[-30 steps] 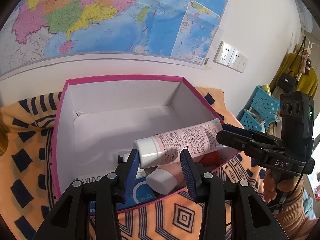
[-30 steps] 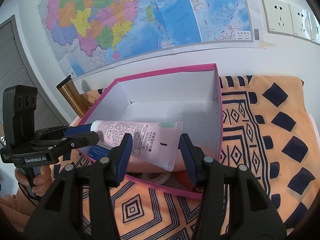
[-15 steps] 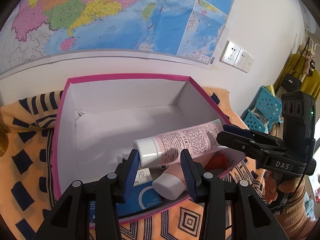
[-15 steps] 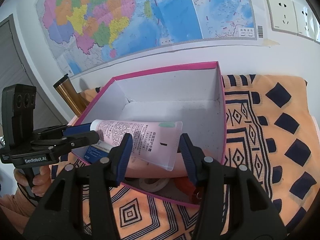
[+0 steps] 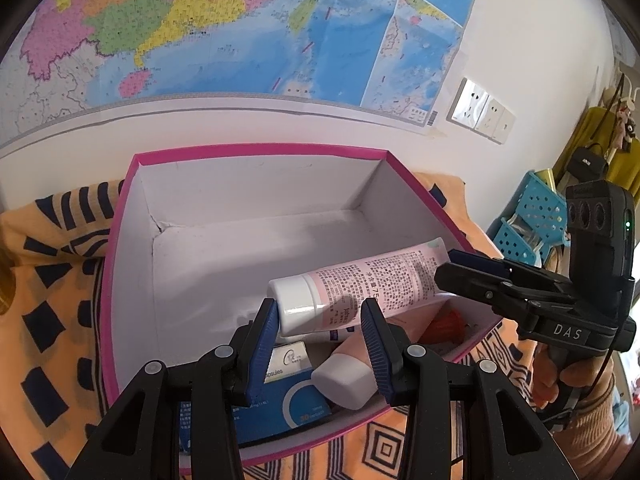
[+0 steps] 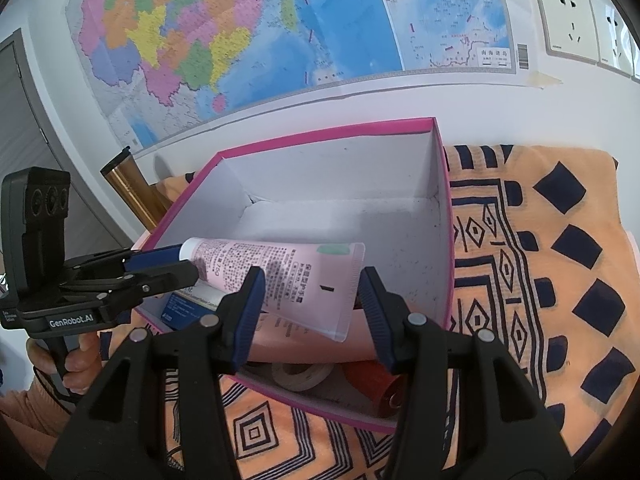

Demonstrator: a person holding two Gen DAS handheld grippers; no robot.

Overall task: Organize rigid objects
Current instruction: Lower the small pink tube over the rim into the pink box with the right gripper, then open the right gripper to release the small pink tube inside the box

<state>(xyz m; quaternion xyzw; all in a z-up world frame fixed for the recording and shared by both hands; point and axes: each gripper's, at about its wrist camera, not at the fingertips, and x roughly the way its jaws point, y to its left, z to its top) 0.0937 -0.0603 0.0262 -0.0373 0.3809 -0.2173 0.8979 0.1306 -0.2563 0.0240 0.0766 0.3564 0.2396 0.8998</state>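
1. Gripping the pink tube at both ends: the left gripper clamps the white cap end at lower centre of its view, and the right gripper pinches the flat crimped tail, jaws partly closed on it.
2. Tube hangs over the near part of the pink-rimmed box, above the items inside.
3. Risk, as I judge it: the soft tail could slip or buckle if one hand lets go unevenly, dropping the tube askew onto the pile.
4. Inside the box: a blue capsule carton, a peach tube with a white cap, a tape roll, something red; the far half is bare.
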